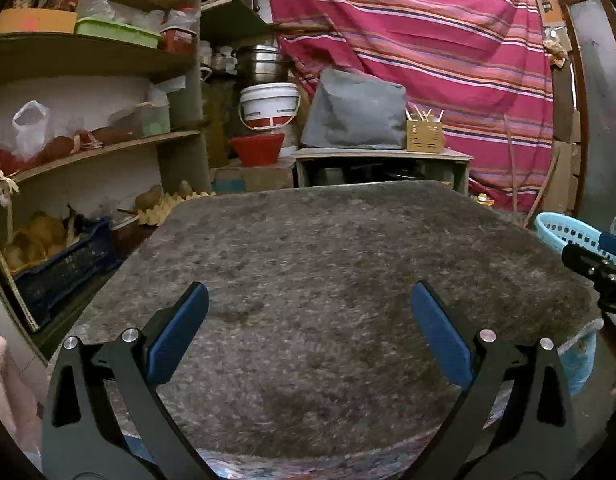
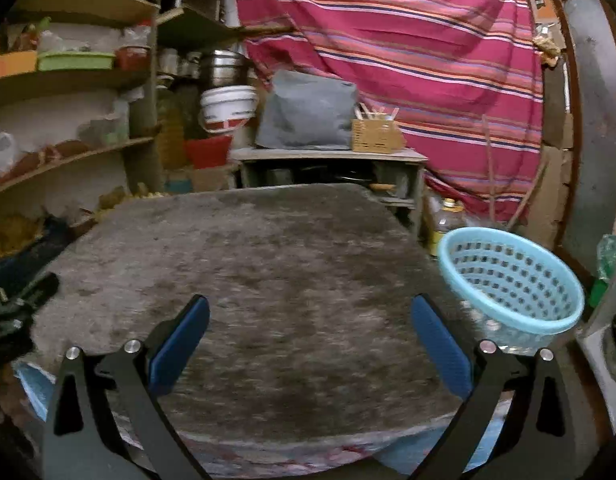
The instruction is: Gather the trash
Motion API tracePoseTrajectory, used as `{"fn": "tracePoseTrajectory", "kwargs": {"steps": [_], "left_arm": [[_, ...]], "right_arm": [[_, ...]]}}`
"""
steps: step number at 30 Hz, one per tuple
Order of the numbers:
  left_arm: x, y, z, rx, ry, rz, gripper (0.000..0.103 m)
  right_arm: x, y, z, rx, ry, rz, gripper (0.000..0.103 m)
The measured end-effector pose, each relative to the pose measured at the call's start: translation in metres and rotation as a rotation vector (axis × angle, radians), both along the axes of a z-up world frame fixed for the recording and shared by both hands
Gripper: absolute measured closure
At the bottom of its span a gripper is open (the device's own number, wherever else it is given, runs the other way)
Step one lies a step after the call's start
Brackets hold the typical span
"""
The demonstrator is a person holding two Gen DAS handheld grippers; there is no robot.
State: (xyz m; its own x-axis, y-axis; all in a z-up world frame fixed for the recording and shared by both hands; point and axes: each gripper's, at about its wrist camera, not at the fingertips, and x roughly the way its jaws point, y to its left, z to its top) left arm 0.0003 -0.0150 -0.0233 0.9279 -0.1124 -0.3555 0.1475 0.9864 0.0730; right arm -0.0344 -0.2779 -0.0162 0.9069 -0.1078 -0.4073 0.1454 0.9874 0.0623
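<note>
My left gripper (image 1: 310,300) is open and empty above the near part of a grey felt-covered table (image 1: 328,248). My right gripper (image 2: 310,312) is open and empty above the same table (image 2: 268,248). A light blue perforated plastic basket (image 2: 512,280) stands off the table's right edge, to the right of my right gripper; its rim also shows in the left wrist view (image 1: 568,232). The right gripper's black body shows at the right edge of the left wrist view (image 1: 600,272). The left gripper's body shows at the left edge of the right wrist view (image 2: 16,304). No trash is visible on the felt.
Wooden shelves (image 1: 88,148) with bags, boxes and a dark blue crate (image 1: 64,268) stand to the left. Behind the table are a low cabinet (image 1: 384,164), a white bucket (image 1: 270,106), a red tub (image 1: 258,150) and a striped pink curtain (image 1: 428,40).
</note>
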Motion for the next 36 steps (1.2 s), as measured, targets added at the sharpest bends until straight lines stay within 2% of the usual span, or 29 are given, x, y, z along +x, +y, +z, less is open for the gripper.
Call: {"fn": "tracePoseTrajectory", "kwargs": {"steps": [11,21,36], "left_arm": [[-0.003,0.006,-0.005,0.007,-0.011,0.022,0.005],[-0.003,0.006,-0.005,-0.008,-0.010,0.018,0.005],[-0.007,0.001,-0.003,0.016,-0.039,0.014,0.005]], "right_arm": [[-0.002,0.038,-0.006,-0.043,-0.032,0.047,0.004],[0.003,0.044,-0.005,-0.055,-0.042,0.040,0.004],[0.002,0.044,-0.003,-0.065,-0.052,0.020,0.004]]}}
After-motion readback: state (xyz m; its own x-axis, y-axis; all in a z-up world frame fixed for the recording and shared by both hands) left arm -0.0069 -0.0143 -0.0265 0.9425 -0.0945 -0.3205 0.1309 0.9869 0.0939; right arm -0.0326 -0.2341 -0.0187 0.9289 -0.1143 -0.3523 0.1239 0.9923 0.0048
